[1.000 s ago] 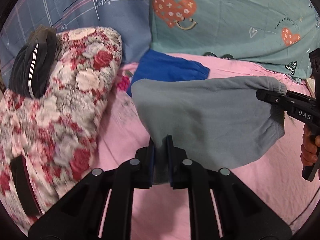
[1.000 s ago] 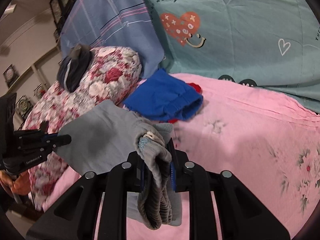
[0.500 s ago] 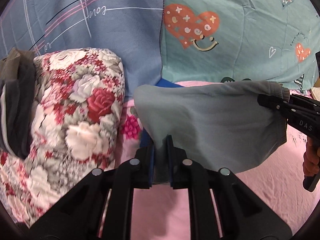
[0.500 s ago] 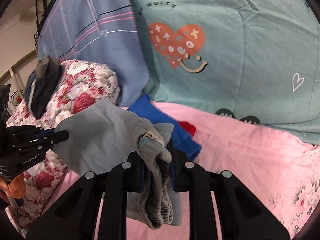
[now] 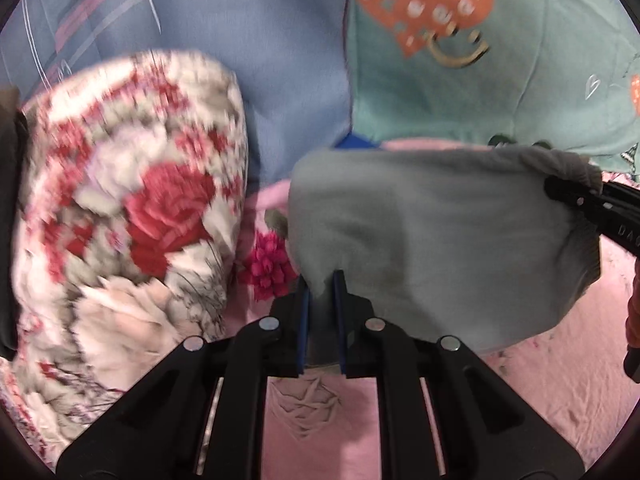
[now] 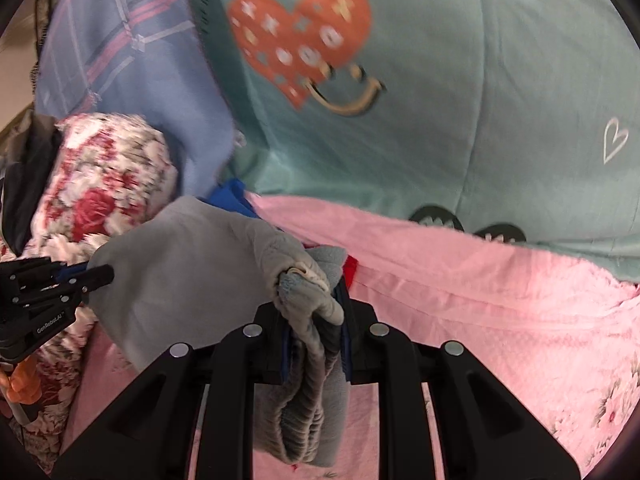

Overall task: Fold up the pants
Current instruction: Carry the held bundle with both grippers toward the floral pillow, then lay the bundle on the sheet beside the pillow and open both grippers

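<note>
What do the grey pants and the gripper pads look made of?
Grey folded pants: soft matte knit, probably fleece-like jersey; ribbed elastic waistband bunched in the right gripper. Blue pads on the left gripper: smooth, probably rubber or foam.

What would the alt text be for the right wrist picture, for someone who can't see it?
A handheld right gripper pinches the bunched, ribbed waistband of grey pants, stretched in the air to the left gripper at the picture's left edge. Beneath lies a pink bedsheet, with a floral quilt at left and a teal heart-print cover behind.
</note>
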`<state>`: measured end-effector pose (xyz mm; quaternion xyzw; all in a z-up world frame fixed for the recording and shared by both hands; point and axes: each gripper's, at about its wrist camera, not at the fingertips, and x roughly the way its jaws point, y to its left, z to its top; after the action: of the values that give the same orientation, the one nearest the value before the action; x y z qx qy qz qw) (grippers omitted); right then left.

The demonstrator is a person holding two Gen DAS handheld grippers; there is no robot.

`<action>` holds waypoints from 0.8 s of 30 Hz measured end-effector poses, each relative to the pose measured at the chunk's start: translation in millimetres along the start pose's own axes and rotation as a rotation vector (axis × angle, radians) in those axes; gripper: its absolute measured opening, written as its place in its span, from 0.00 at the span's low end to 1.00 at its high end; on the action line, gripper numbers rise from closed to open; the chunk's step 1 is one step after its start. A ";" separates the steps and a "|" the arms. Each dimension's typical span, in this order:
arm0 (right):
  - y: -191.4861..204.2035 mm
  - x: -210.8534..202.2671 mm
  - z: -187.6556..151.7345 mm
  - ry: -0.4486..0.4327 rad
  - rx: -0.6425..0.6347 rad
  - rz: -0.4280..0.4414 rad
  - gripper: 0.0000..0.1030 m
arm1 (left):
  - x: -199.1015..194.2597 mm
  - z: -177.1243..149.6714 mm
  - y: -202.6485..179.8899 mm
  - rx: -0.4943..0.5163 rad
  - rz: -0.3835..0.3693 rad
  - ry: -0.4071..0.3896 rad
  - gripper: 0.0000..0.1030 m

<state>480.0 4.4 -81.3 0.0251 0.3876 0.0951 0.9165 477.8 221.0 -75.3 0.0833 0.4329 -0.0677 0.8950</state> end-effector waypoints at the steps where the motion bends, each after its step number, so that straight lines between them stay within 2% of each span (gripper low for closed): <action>1: -1.3 4.8 -1.3 0.010 -0.002 -0.002 0.19 | 6.6 -1.5 1.2 -0.003 -0.004 0.012 0.11; 7: -12.2 29.5 -12.4 0.041 -0.006 0.001 0.23 | 32.3 -11.9 -4.6 0.016 -0.001 0.028 0.14; 8: -12.6 31.5 -13.6 0.043 -0.003 0.002 0.26 | 34.1 -12.9 -4.8 0.014 0.005 0.027 0.17; 9: -12.9 31.2 -14.4 0.039 0.000 0.000 0.35 | 35.3 -13.6 -4.7 0.010 0.012 0.027 0.20; 10: -12.8 28.8 -14.4 0.029 -0.004 -0.023 0.44 | 35.7 -13.0 -4.2 0.002 0.034 0.030 0.26; 11: -12.2 25.4 -13.9 0.021 -0.016 -0.042 0.55 | 34.3 -11.8 -3.0 -0.005 0.066 0.027 0.41; 12: -12.0 22.7 -13.2 0.024 -0.021 -0.035 0.55 | 31.5 -10.5 -0.9 -0.013 0.086 0.019 0.55; 14: -10.9 11.7 -12.3 0.031 -0.007 -0.024 0.55 | 22.4 -9.4 5.8 -0.037 0.101 0.013 0.68; 16: -6.5 -3.8 -12.5 0.020 0.005 -0.031 0.56 | 7.9 -9.6 11.9 -0.066 0.099 0.003 0.73; 18: 0.3 -26.1 -13.5 -0.009 0.026 -0.037 0.60 | -10.6 -11.7 12.6 -0.080 0.109 -0.016 0.82; 20: 9.5 -52.3 -14.9 -0.053 0.050 -0.027 0.64 | -29.5 -14.6 8.7 -0.082 0.118 -0.035 0.86; 24: 33.3 -95.4 -23.6 -0.110 0.052 -0.032 0.72 | -67.3 -23.0 -4.0 -0.105 0.079 -0.046 0.90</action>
<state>393.0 18.0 -26.4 0.0481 0.3393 0.0687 0.9369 418.1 225.2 -36.8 0.0518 0.4115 -0.0117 0.9098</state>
